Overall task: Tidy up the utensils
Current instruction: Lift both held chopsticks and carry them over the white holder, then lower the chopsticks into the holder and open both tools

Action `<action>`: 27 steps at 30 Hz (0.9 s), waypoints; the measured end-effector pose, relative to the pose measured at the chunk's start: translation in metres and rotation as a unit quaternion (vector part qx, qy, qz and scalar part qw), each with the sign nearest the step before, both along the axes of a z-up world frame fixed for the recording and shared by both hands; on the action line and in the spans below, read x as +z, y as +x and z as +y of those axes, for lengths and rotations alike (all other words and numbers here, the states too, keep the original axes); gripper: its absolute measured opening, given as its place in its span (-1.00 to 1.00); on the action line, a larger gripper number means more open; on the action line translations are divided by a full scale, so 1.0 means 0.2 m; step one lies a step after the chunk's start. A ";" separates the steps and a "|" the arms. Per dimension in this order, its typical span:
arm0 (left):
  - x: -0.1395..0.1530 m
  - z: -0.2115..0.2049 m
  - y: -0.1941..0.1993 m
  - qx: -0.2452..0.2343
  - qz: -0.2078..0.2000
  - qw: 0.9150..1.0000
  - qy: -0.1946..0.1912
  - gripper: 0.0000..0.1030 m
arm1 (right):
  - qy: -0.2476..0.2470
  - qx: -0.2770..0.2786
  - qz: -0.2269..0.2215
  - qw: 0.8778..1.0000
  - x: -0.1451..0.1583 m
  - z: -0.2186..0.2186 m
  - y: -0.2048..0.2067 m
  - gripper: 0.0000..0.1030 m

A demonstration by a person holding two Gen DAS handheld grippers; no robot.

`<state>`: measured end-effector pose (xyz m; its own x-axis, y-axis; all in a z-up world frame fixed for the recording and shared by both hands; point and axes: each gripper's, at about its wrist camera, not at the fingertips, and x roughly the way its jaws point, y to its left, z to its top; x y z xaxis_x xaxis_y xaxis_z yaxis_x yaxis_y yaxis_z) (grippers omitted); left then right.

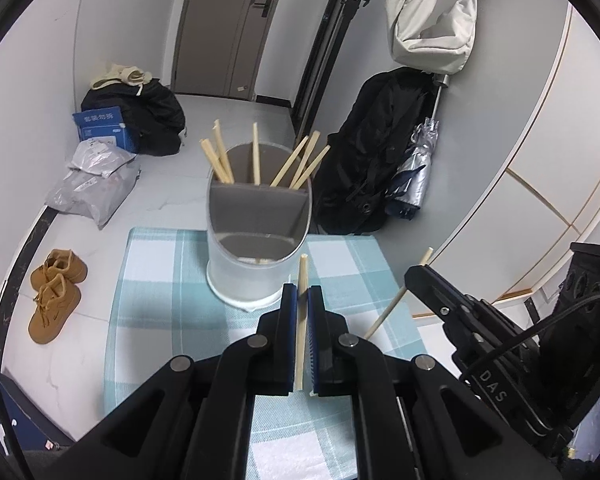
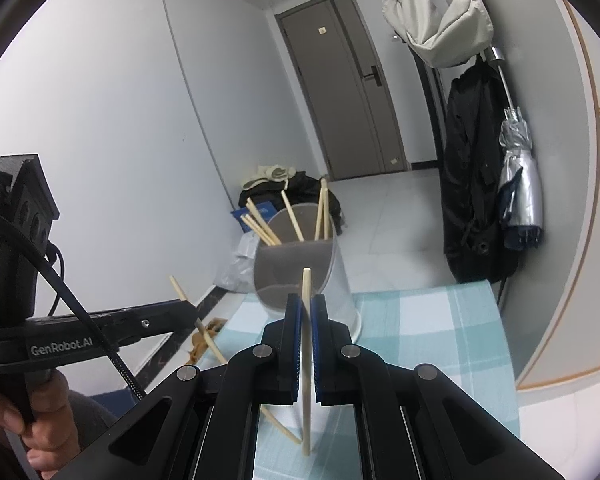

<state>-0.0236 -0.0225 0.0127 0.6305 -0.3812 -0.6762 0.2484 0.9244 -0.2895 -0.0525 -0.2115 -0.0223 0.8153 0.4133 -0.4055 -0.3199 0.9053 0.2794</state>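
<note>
A white utensil holder (image 1: 244, 276) with a grey divider stands on the teal checked cloth (image 1: 160, 280). Several wooden chopsticks (image 1: 300, 164) lean in its far compartment. My left gripper (image 1: 302, 290) is shut on one chopstick (image 1: 300, 344), held just in front of the holder. The right gripper (image 1: 414, 272) hovers at the right, shut on another chopstick (image 1: 388, 312). In the right wrist view the right gripper (image 2: 306, 300) grips its chopstick (image 2: 307, 420) upright before the holder (image 2: 340, 280). The left gripper (image 2: 190, 306) holds its slanted chopstick (image 2: 180, 292) at the left.
The small table's cloth edges (image 2: 500, 340) drop to a grey floor. Brown shoes (image 1: 56, 292), plastic bags (image 1: 96, 188) and a black bag (image 1: 148, 112) lie left. A black coat (image 1: 376, 148) and umbrella (image 1: 416, 172) hang right. A hand (image 2: 40, 420) grips the left tool.
</note>
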 end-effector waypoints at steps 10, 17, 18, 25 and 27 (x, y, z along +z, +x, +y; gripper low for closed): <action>0.21 -0.02 0.16 -0.024 -0.010 0.999 -0.025 -0.96 | 0.011 -0.002 -0.015 1.000 0.16 -0.05 0.16 -0.92; 0.38 0.02 0.34 -0.016 -0.029 0.998 -0.049 -0.96 | 0.016 0.006 -0.040 0.999 0.38 -0.05 0.33 -0.92; 0.41 0.03 0.36 -0.015 -0.031 0.998 -0.053 -0.96 | 0.017 0.007 -0.044 0.999 0.40 -0.05 0.35 -0.92; 0.50 0.10 0.52 -0.003 -0.047 0.997 -0.061 -0.96 | 0.016 0.021 -0.067 0.997 0.60 0.01 0.54 -0.92; 0.51 0.12 0.56 0.002 -0.051 0.997 -0.058 -0.96 | 0.010 0.026 -0.075 0.997 0.63 0.05 0.60 -0.92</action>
